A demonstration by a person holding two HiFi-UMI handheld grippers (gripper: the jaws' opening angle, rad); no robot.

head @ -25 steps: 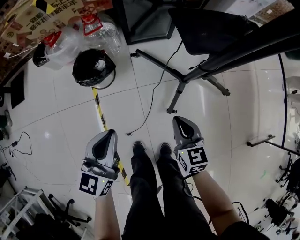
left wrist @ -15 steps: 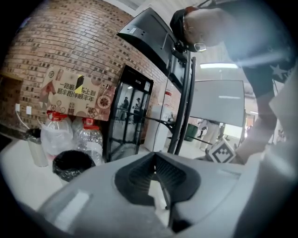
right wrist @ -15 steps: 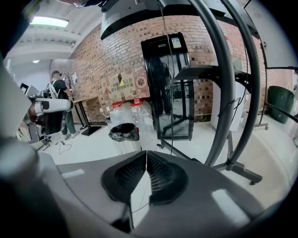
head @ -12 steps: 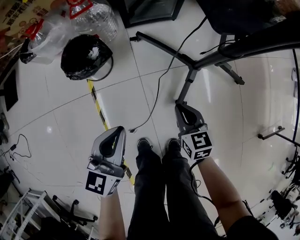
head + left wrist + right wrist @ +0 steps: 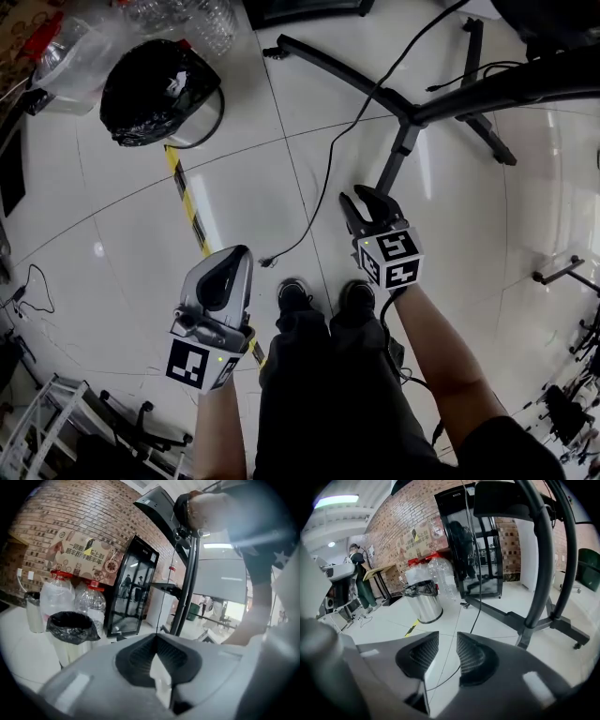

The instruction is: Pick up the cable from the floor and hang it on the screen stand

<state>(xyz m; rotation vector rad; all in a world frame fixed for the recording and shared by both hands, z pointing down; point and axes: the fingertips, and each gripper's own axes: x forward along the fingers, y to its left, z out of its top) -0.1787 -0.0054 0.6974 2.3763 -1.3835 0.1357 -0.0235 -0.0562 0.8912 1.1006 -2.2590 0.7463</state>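
Cable (image 5: 327, 169) on floor, far end cut off at top beside screen stand (image 5: 337, 70). My right gripper (image 5: 364, 202) jaws just been opening, nothing between. Left gripper (image 5: 228, 267) jaws together.

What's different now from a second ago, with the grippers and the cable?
Both grippers have sunk toward the floor. The right gripper, shut before, has just been opening its jaws; they stand apart with nothing between them. The left gripper stays shut and empty. The cable still lies untouched on the floor by the screen stand.
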